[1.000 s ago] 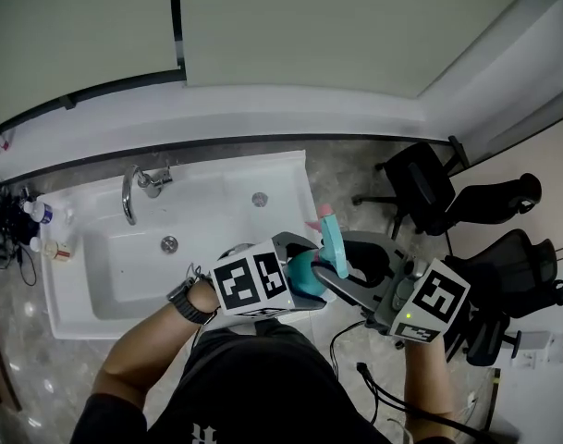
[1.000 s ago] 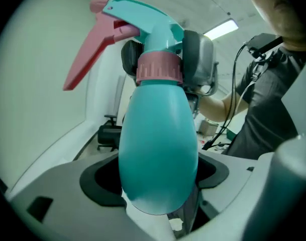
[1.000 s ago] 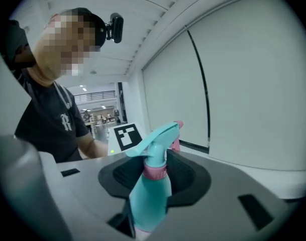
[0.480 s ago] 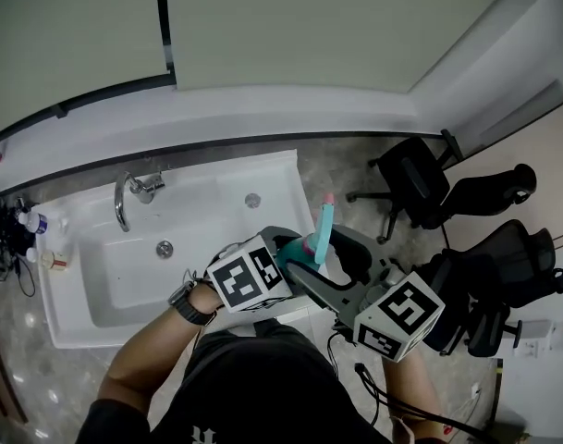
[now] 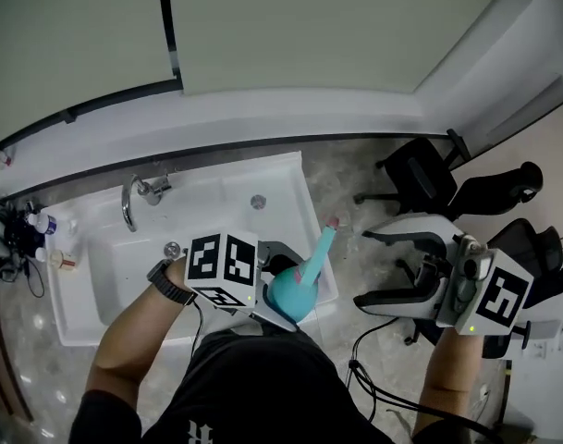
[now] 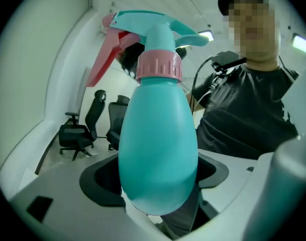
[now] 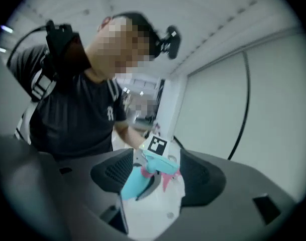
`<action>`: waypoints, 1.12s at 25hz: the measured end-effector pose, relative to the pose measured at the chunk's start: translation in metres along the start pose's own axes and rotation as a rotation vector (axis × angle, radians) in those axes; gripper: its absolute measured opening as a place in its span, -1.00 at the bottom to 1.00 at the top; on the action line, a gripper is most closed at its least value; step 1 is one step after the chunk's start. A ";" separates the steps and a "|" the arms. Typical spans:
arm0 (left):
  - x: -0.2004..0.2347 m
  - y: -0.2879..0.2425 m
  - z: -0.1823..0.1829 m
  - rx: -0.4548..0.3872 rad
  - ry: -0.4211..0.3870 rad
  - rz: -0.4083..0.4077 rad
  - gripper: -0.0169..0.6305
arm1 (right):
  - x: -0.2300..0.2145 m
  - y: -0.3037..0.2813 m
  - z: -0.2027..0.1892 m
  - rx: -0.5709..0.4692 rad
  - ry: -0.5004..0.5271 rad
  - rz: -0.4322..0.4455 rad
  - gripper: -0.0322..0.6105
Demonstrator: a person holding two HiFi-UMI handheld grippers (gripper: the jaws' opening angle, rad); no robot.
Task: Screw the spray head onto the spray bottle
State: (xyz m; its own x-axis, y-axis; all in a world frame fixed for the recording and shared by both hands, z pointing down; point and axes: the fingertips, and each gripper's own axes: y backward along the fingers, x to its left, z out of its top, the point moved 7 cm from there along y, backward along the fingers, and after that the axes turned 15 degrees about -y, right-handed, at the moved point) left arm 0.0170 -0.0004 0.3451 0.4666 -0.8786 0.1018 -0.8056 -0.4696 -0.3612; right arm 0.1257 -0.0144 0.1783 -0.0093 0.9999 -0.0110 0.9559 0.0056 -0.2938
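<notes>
A teal spray bottle (image 5: 290, 294) with its teal spray head (image 5: 324, 245) sits in my left gripper (image 5: 283, 292), which is shut on the bottle's body. In the left gripper view the bottle (image 6: 158, 149) fills the middle. A pink collar (image 6: 159, 67) joins it to the spray head (image 6: 153, 26), and the pink trigger (image 6: 100, 59) points left. My right gripper (image 5: 381, 271) hangs to the right, apart from the bottle. Its jaws are opening and nothing is between them. The right gripper view shows the bottle (image 7: 134, 183) some way off beyond the gripper (image 7: 158, 177).
A white sink (image 5: 78, 313) with a faucet (image 5: 133, 197) lies below and to the left. Small bottles (image 5: 41, 220) stand at its left end. Black office chairs (image 5: 420, 174) are on the right, and cables (image 5: 373, 387) run across the floor.
My right gripper has let go of the spray head, opened, and drawn away to the right. The left gripper and bottle have shifted left and tilted.
</notes>
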 end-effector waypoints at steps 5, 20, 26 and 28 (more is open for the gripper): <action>-0.012 -0.022 0.001 0.056 -0.054 -0.133 0.26 | 0.014 -0.049 -0.003 0.619 0.305 0.285 -0.06; -0.016 -0.030 0.004 0.112 -0.109 -0.161 0.26 | 0.032 -0.076 -0.032 0.908 0.345 0.499 -0.45; -0.010 -0.028 -0.006 0.199 -0.123 -0.079 0.26 | 0.028 -0.083 -0.045 0.967 0.255 0.449 -0.49; 0.000 -0.026 -0.015 0.236 -0.092 0.009 0.26 | 0.017 -0.085 -0.055 0.988 0.176 0.363 -0.49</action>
State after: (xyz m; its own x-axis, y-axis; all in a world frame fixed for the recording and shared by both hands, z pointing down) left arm 0.0328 0.0102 0.3680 0.5000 -0.8659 0.0172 -0.7072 -0.4196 -0.5690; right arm 0.0601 0.0025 0.2552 0.3464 0.9278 -0.1387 0.2304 -0.2274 -0.9461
